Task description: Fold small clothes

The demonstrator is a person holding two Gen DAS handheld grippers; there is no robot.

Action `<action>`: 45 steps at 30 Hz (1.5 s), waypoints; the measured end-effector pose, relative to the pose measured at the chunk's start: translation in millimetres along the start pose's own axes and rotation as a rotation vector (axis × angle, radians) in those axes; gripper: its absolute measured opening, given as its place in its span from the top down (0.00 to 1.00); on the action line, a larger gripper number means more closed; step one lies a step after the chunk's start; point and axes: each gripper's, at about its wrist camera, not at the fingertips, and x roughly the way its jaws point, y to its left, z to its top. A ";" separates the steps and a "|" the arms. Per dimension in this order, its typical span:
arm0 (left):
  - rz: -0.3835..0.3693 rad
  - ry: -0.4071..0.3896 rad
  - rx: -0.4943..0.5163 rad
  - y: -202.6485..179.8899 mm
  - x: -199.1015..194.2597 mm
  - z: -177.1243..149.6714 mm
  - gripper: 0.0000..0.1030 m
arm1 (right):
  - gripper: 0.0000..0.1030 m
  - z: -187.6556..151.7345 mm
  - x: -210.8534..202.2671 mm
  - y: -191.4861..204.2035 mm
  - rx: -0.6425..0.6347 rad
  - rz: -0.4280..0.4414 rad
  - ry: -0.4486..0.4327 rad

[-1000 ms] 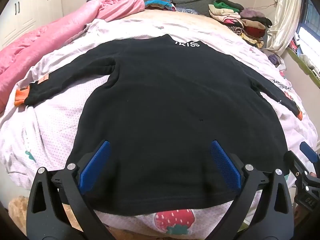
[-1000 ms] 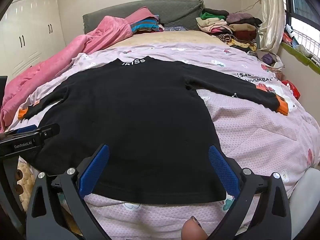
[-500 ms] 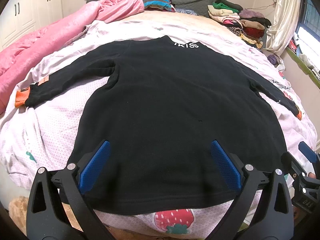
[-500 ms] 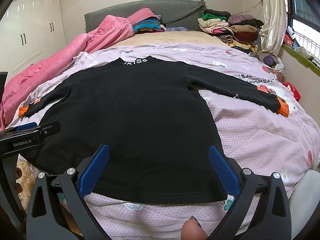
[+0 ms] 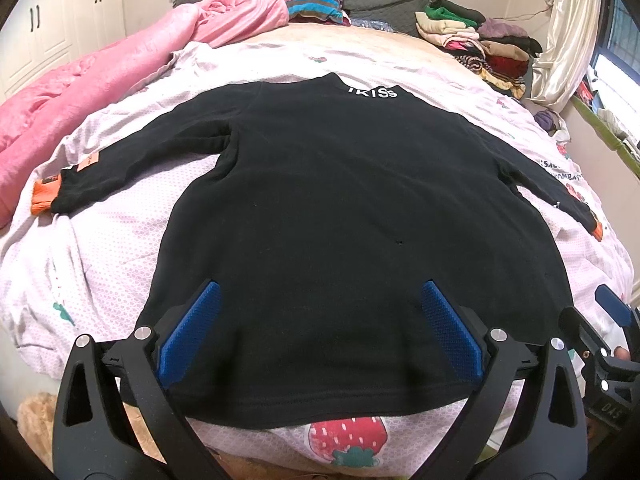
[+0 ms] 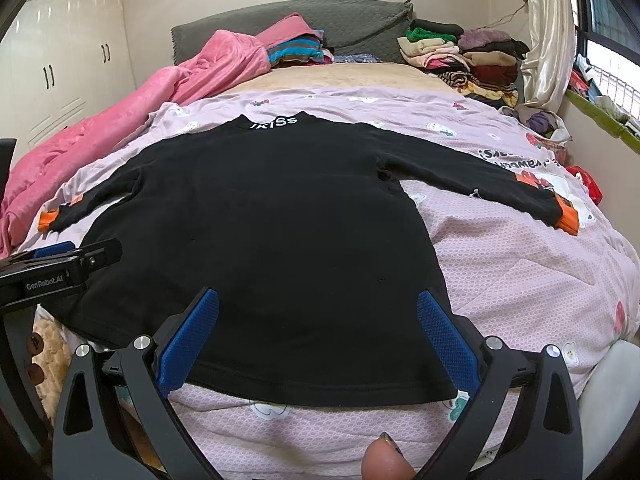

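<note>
— Sweater [image 5: 340,208], black, long-sleeved: where does it lie?
— Flat on the bed [image 5: 100,264], spread out on a pale pink printed cover, hem toward the cameras, collar with white lettering [image 5: 374,92] toward the headboard [image 6: 352,20]. Both sleeves stretched out to the sides, each ending in an orange cuff [image 5: 43,196].

— Left gripper [image 5: 320,320]?
— Fingers [image 5: 188,336] spread wide, blue pads facing each other, nothing between them. It hangs over the hem at the sweater's left part (whether the tips touch the cloth cannot be told).

— Right gripper [image 6: 318,322]?
— Likewise wide apart and holding nothing, over the hem at the right part of the sweater. A fingertip [image 6: 386,460] of the person shows at the bottom edge of the right wrist view.

— Do the grippers see each other?
— Yes. The right one appears at the right edge of the left wrist view, the left one at the left edge of the right wrist view.

— Other entries?
— Pink quilt [image 5: 100,80], bunched along the left side of the bed. Stacked folded clothes [image 6: 468,60] at the far right corner, a second small stack [image 6: 296,50] against the headboard. White wardrobe [image 6: 60,60] at left, curtain [image 6: 548,32] at right. Strawberry print [image 5: 348,436] on the cover, just below the hem.
</note>
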 end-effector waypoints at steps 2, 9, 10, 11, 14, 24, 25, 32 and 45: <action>0.000 0.000 0.001 -0.2 0.6 -0.3 0.09 | 0.04 0.1 -0.8 0.2 -0.001 -0.001 -0.001; 0.001 -0.001 0.000 0.4 0.7 -0.7 0.09 | 0.04 0.2 -0.9 -0.1 -0.001 0.000 -0.001; 0.002 -0.001 0.000 0.1 0.6 -0.8 0.09 | 0.04 0.2 -0.9 0.1 -0.001 -0.002 -0.003; 0.002 -0.001 0.001 0.1 0.6 -0.9 0.09 | 0.04 0.3 -0.8 0.1 -0.002 -0.002 -0.002; 0.001 -0.001 0.001 0.0 0.5 -0.8 0.09 | 0.04 0.2 -0.8 0.0 -0.002 -0.001 -0.001; 0.000 -0.003 0.000 0.5 0.6 -1.2 0.09 | 0.04 0.7 0.1 0.2 -0.005 -0.001 -0.002; 0.000 -0.003 0.000 0.5 0.7 -1.2 0.09 | 0.04 0.6 0.3 -0.3 -0.005 -0.001 -0.003; 0.007 0.006 -0.003 0.3 5.3 -1.2 0.09 | 0.04 5.1 4.1 0.6 -0.010 0.001 -0.006; 0.024 0.008 0.009 -13.8 25.7 31.0 0.09 | 0.04 41.7 20.8 -8.1 0.021 -0.001 -0.022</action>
